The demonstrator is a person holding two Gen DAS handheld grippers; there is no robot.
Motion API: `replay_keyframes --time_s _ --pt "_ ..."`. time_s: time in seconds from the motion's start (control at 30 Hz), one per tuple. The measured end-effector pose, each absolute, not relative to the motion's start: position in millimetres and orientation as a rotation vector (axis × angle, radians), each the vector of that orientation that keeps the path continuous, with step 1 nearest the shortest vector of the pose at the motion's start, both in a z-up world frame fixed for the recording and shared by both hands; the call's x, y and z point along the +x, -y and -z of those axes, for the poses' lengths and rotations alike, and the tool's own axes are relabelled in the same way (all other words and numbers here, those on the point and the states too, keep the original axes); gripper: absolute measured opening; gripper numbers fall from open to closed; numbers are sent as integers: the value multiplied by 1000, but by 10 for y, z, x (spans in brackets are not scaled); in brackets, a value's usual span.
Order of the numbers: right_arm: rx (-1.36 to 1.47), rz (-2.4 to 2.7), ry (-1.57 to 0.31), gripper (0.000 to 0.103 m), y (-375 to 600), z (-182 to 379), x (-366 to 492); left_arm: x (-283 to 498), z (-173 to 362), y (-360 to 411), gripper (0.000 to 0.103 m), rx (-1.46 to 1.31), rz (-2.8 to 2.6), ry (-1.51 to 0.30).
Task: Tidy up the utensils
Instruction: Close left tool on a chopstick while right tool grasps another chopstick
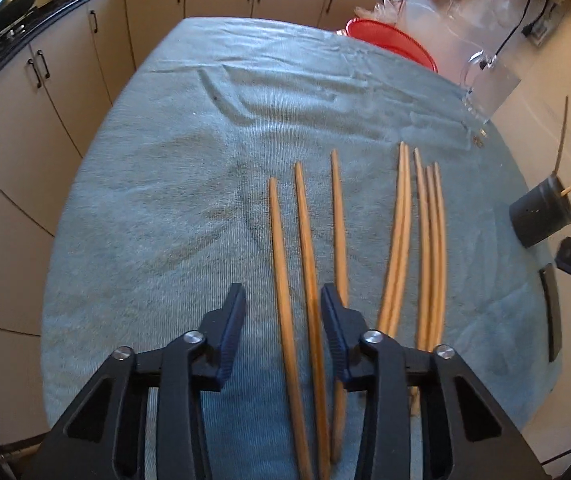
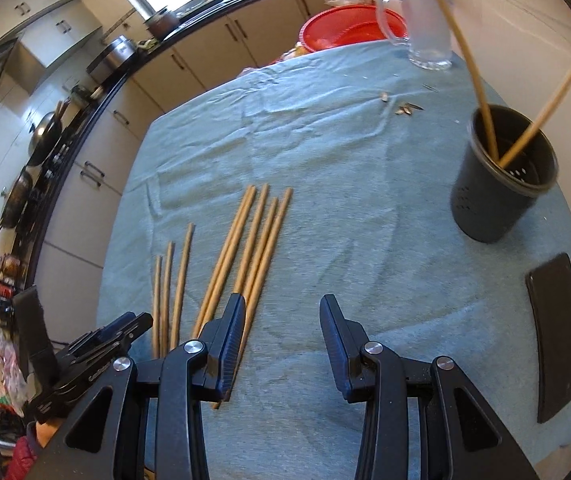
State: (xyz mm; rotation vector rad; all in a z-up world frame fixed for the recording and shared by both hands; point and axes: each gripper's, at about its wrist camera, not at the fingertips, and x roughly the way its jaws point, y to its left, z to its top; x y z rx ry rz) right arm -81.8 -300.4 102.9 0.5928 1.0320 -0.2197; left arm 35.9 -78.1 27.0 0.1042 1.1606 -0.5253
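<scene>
Nearest you, your left tongs [image 1: 283,296] hang over the towel-covered counter [image 1: 145,208] with the jaws apart, straddling two loose wooden chopsticks [image 1: 305,248] without clenching either. A third chopstick lies just outside the right jaw, so closing here could catch two sticks at once, or nudge that neighbour askew.

Your right tongs [image 2: 281,304] are also released and grasp nothing. Their left jaw sits over the near ends of a tight bundle of chopsticks [image 2: 253,240], and the gap between the jaws shows only bare towel. A squeeze there would probably miss or scatter the bundle.

Farther off, at the right edge, stands the dark perforated holder [image 2: 501,184], already carrying two chopsticks that lean outward. In my judgement, a careless drop could tip it.
</scene>
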Motion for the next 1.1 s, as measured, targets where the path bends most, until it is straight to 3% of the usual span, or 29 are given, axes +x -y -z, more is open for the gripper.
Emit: replay_keyframes --time_s 0.1,0.4,0.53,1.1 --pt "622 236 -1036 42 3063 -1009 -827 436 -171 829 21 134 519 -1185" --pt "742 227 -1111 41 3158 -745 -388 518 -134 845 10 199 536 -1179" --pt "759 234 -1159 27 3139 -551 -86 536 -137 796 10 198 546 -1188" --pt "630 332 -1281 14 2984 -133 439 570 -110 790 10 208 569 -1203"
